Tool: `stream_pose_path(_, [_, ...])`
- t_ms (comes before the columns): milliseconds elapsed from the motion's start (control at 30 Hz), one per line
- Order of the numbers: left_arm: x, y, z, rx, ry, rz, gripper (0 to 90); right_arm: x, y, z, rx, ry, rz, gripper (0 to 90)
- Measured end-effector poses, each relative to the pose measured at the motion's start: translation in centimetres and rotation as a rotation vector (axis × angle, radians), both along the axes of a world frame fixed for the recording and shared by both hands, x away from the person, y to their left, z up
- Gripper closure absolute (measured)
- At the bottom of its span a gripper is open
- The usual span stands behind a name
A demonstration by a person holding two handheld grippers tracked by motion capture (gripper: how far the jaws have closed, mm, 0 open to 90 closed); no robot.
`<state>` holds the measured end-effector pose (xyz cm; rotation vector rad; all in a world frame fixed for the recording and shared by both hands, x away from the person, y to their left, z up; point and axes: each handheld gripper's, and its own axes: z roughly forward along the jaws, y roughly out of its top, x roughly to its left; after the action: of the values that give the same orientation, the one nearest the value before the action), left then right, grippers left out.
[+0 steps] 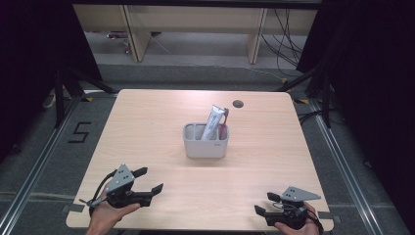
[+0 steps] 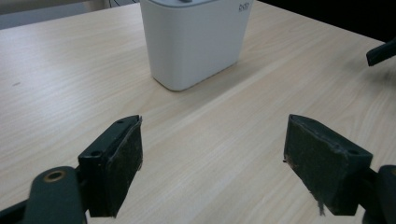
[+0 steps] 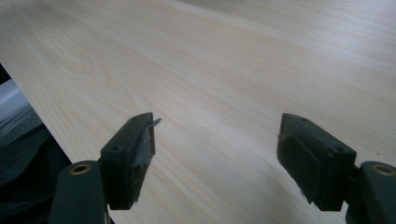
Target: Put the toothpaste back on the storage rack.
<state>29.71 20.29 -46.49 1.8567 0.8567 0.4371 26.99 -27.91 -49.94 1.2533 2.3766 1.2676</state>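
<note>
White holder (image 1: 206, 147) well beyond both open tongs (image 1: 150, 180)

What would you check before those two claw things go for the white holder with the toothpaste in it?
1. Left gripper open: ok.
2. Right gripper open: ok.
3. Holder upright on the table: ok.
4. Toothpaste tube and red toothbrush stand in the holder, leaning: ok.
5. Both grippers apart from the holder, bare table between: ok.
6. Which compartment holds the tube: cannot tell.

Holder (image 1: 206, 147) mid-table (image 1: 147, 127), tube (image 1: 211, 122) and toothbrush (image 1: 223, 125) inside, claws at near edge
</note>
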Motion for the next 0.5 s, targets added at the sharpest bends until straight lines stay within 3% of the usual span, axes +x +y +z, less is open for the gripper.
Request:
stream_pose_path(100, [-0.5, 0.1, -0.4, 0.000, 0.011, -0.006, 18.5, 0.2, -0.1, -0.1, -0.014, -0.038, 0.009, 28.6])
stream_pose_path(500, [-2.1, 0.2, -1.2, 0.016, 0.018, -0.025, 18.5, 0.2, -0.1, 0.0, -0.017, -0.037, 0.012, 28.6])
